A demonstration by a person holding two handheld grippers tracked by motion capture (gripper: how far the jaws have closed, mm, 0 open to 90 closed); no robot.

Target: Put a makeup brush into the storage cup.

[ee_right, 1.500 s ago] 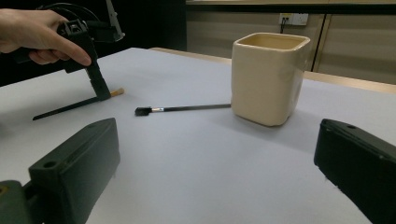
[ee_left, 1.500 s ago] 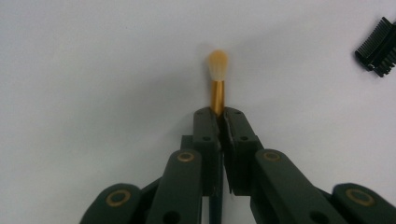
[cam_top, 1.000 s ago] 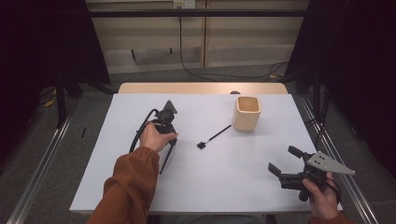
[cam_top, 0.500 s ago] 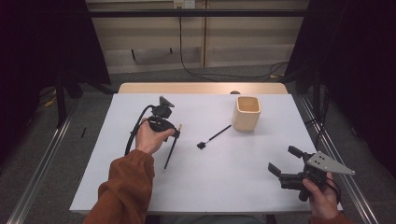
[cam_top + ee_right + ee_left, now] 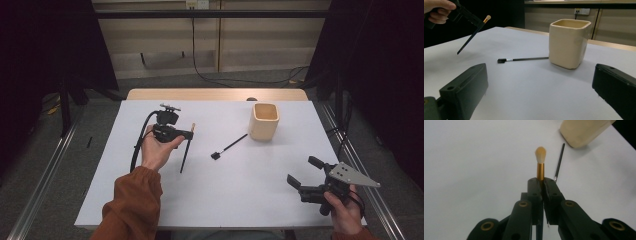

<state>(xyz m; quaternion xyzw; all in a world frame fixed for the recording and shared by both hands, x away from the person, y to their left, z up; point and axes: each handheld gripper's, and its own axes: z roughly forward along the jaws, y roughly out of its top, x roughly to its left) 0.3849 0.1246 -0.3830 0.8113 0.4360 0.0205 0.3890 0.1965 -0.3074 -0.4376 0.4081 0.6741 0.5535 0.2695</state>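
My left gripper [image 5: 189, 134] is shut on a makeup brush [image 5: 185, 152] with a black handle, held above the table's left half. In the left gripper view the jaws [image 5: 541, 182] pinch it just below the gold ferrule, and the cream bristle tip [image 5: 540, 153] sticks out past them. A second thin black brush [image 5: 230, 146] lies flat on the table, one end near the cream square cup [image 5: 263, 121]. My right gripper [image 5: 304, 171] stands open and empty at the near right corner, its jaws wide apart in the right gripper view [image 5: 540, 82], facing the cup [image 5: 568, 42].
The white table [image 5: 240, 200] has bare surface across its middle and front. A wooden strip [image 5: 215, 94] runs along its far edge. Cables lie on the floor beyond, and metal rails flank both sides.
The left hand has risen and drifted slightly left with the brush, whose handle now hangs off the table. The right gripper has stayed put.
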